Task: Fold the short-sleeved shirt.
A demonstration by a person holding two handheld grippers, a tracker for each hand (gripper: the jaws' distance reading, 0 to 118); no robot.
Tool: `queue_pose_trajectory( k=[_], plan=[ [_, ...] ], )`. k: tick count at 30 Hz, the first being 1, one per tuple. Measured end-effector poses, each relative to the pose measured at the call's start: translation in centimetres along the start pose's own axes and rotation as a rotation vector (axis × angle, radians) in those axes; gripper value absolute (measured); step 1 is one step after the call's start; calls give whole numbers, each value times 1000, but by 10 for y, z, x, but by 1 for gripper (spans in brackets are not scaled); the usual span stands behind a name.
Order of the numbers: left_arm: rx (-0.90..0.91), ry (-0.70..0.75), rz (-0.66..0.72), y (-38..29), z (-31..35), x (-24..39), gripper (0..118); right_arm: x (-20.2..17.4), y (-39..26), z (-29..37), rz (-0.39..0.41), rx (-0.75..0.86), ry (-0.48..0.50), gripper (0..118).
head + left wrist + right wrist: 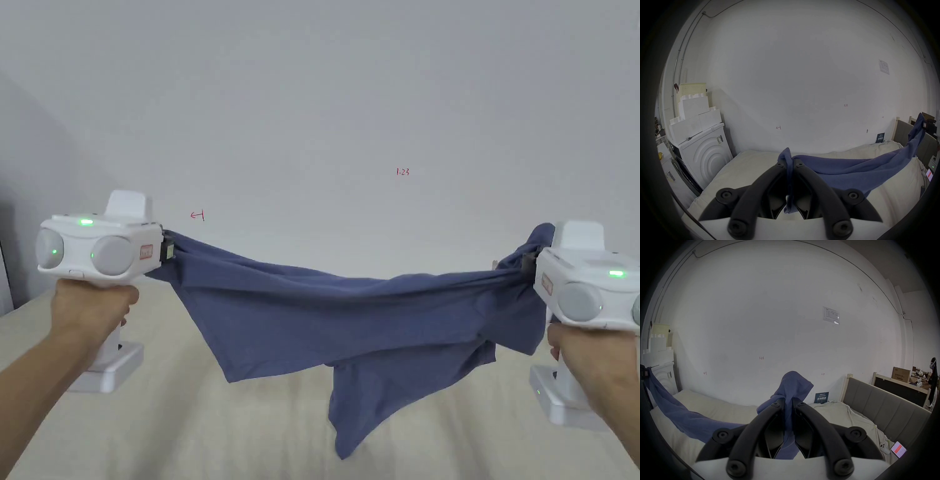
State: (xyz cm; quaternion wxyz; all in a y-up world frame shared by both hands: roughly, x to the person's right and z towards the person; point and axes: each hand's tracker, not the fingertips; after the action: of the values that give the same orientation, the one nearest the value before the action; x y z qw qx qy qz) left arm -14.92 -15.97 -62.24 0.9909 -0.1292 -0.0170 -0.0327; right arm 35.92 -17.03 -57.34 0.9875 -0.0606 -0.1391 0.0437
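Presently the blue short-sleeved shirt (350,319) hangs in the air, stretched between both grippers above a bed covered in a cream sheet (187,425). The left gripper (789,164) is clamped on one end of the fabric; in its own view both black jaws press against a fold of cloth that runs down between them. The right gripper (788,402) is likewise clenched on the opposite end, with a bunched peak of cloth standing up past the jaw tips. In the head view the top edge sags slightly between the two grips, and the loose lower part drapes down to a point near the sheet; contact there cannot be confirmed. A white wall (325,112) stands behind. A grey padded headboard (883,404) borders the bed on the right side.
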Motion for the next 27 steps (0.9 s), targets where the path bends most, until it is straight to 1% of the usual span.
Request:
queue_pose_trajectory(
  k=[4,6,8,9,11,13,17,20,24,27],
  plan=[
    [-28,-26,13,-41,22,-3,2,-2,-39,36,20,-25,21,7],
    [-45,-45,18,-67,37,-5,2,-2,-65,45,43,-47,30,7],
    [-70,-50,17,-97,59,-4,2,0,-92,69,56,-74,41,7],
    [-108,-64,-16,-111,68,-4,2,2,-104,79,53,-78,40,7],
    [-120,-65,-20,-143,88,-5,2,4,-134,105,95,-112,46,7],
    [-146,-73,-22,-175,110,-6,2,6,-162,132,105,-142,52,7],
    [-242,-99,16,-240,149,-14,2,14,-221,183,86,-205,29,7],
    [-297,-88,4,-283,176,-17,2,19,-257,214,81,-260,21,7],
    [-375,-97,28,-336,204,-23,2,20,-299,251,64,-330,2,7],
    [-435,-93,43,-370,221,-24,2,19,-326,271,70,-369,-11,7]
  ],
)
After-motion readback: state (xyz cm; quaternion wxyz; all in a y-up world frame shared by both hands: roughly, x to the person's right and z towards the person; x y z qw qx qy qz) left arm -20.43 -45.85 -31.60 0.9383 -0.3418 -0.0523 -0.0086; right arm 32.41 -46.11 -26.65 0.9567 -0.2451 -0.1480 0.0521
